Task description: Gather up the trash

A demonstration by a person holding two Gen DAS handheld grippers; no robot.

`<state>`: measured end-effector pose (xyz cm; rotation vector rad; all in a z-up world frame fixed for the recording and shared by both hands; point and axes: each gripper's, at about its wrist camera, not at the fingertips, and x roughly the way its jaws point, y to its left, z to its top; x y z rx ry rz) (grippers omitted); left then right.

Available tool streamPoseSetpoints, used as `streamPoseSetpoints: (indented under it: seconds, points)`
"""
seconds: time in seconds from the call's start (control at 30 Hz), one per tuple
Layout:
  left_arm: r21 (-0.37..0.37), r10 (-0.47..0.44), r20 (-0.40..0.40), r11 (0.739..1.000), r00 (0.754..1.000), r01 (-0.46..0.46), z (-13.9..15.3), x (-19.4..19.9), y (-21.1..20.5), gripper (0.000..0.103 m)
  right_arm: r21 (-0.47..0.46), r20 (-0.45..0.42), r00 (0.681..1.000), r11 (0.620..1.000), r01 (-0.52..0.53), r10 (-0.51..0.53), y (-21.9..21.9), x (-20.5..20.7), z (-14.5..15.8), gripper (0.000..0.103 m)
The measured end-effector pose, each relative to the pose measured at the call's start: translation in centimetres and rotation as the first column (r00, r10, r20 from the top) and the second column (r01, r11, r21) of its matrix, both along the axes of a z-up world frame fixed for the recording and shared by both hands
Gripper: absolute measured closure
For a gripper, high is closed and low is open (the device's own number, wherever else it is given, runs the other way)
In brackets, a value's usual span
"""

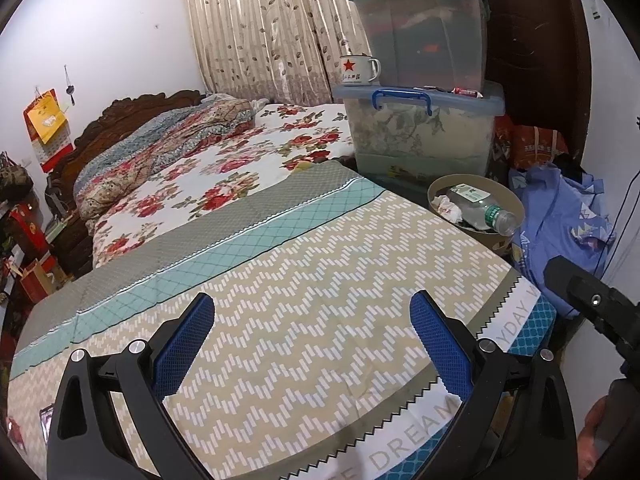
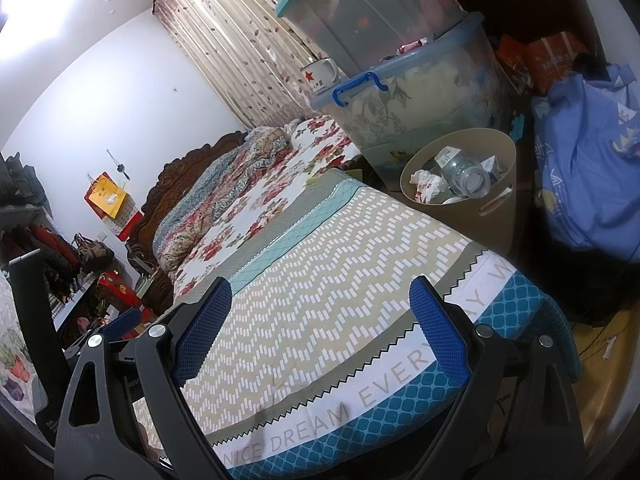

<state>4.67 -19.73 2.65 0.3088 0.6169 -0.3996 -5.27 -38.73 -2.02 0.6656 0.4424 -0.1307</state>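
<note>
A tan waste bin [image 1: 516,204] [image 2: 498,216] stands on the floor past the far right corner of the bed. Inside lie a clear plastic bottle [image 1: 486,208] [image 2: 466,174] and crumpled paper [image 1: 446,204] [image 2: 428,184]. My left gripper [image 1: 312,320] hovers open over the zigzag-patterned bedspread [image 1: 320,280], nothing between its blue pads. My right gripper [image 2: 318,304] is likewise open and empty above the same spread [image 2: 340,280], near its printed edge. Part of the right gripper's black body shows at the right of the left wrist view.
Stacked clear storage boxes [image 1: 420,136] [image 2: 408,104] with an enamel star mug [image 1: 358,70] [image 2: 320,76] stand behind the bin. A blue cloth bundle [image 1: 560,216] [image 2: 588,168] lies right of it. Floral bedding and a wooden headboard [image 1: 132,108] lie further back; curtains beyond.
</note>
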Motion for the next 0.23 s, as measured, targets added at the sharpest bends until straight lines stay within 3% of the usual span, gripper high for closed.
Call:
streamPoseSetpoints:
  seconds: [0.23]
  points:
    - [-0.007,-0.009,-0.011,1.0,1.0,0.009,0.13,0.13,0.16,0.009,0.0,0.0,1.0,1.0,-0.002,0.002,-0.05,0.03,-0.05,0.012]
